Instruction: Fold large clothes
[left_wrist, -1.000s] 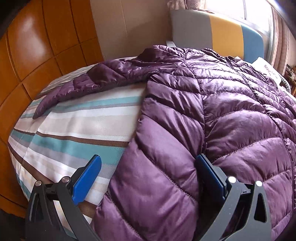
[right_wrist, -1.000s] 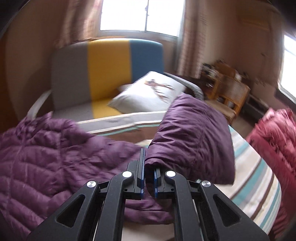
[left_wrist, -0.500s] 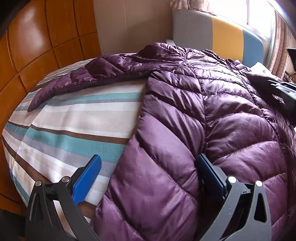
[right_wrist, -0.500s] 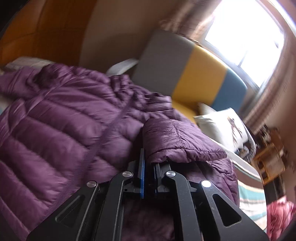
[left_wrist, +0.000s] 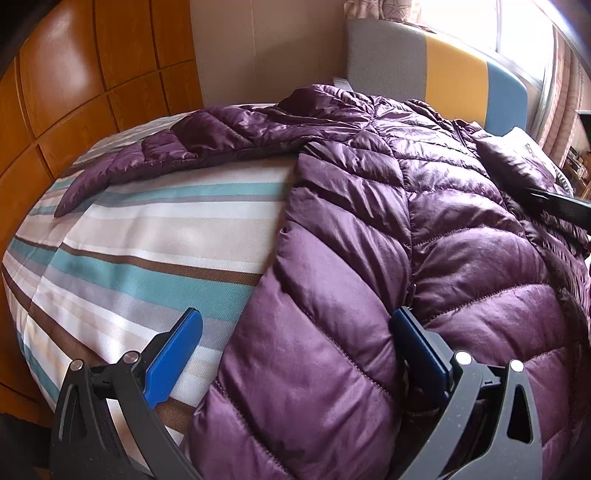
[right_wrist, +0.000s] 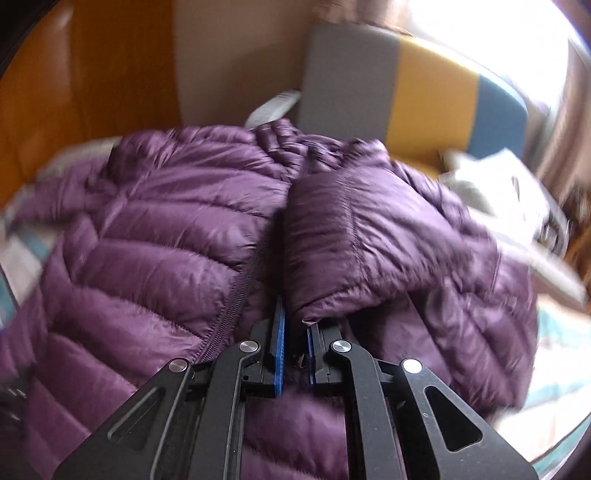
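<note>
Right gripper (right_wrist: 293, 350) is clamped tight on the cuff end of the purple jacket's right sleeve (right_wrist: 354, 240), blue pads pinching the fabric edge, and that sleeve now lies across the jacket's chest just right of the zipper (right_wrist: 240, 291); a second ago it was hanging out over the bed beside the white pillow (right_wrist: 495, 184), and half a second ago it was only arriving over the body. Motion blur smears the right wrist view. Over on the left wrist view, left gripper (left_wrist: 295, 350) sits with its jaws spread wide, holding nothing, its right pad against the puffy hem of the purple jacket (left_wrist: 369, 258) and its left pad over the striped bedspread (left_wrist: 147, 251), same as before. The jacket lies flat on the bed, collar toward the far headboard (left_wrist: 436, 77), its left sleeve (left_wrist: 177, 155) stretched out leftward over the stripes, unmoved. At the right edge the dark frame of the other gripper shows above the jacket, lower than half a second back. Wooden panels (left_wrist: 74, 92) line the left wall.
</note>
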